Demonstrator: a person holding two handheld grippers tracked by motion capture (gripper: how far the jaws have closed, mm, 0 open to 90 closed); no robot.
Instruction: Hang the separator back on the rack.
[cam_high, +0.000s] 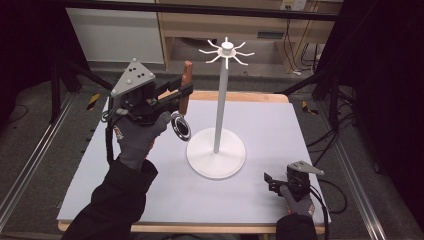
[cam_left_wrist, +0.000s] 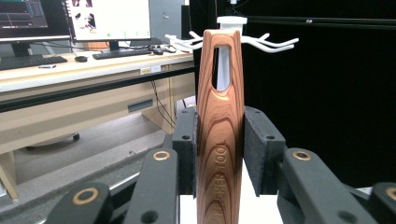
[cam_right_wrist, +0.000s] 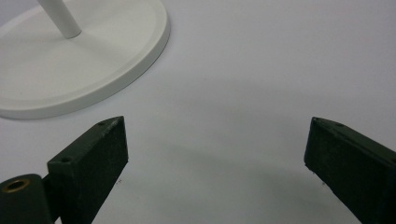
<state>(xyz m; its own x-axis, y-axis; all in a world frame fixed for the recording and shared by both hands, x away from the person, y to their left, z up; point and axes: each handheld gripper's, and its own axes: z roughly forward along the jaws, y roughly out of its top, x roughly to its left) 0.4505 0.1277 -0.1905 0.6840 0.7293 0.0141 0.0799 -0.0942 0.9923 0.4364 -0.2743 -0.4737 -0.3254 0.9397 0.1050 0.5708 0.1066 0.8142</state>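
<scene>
The left gripper (cam_high: 186, 90) has its jaws clamped on the wooden handle (cam_left_wrist: 220, 140) of a kitchen tool, pads pressing its two flat sides about midway up. The handle stands upright between the jaws; the slotted hanging hole (cam_left_wrist: 223, 65) pokes out above them, and the round metal head (cam_high: 180, 126) dangles below, just under the gripper. Looks rigid, that handle, smooth and varnished, so I'd guess slippery if pinched lightly. The metal end probably makes it bottom-heavy, so a mid-handle hold seems sensible and leaves the slot free. Ahead of the jaws, past the handle, rises the white hook stand (cam_high: 221, 100), hooks (cam_left_wrist: 271, 44) level with the slot. The right gripper (cam_high: 272, 181) rests low on the table (cam_high: 280, 130), jaws spread wide, empty, beside the stand's base (cam_right_wrist: 84, 70).
</scene>
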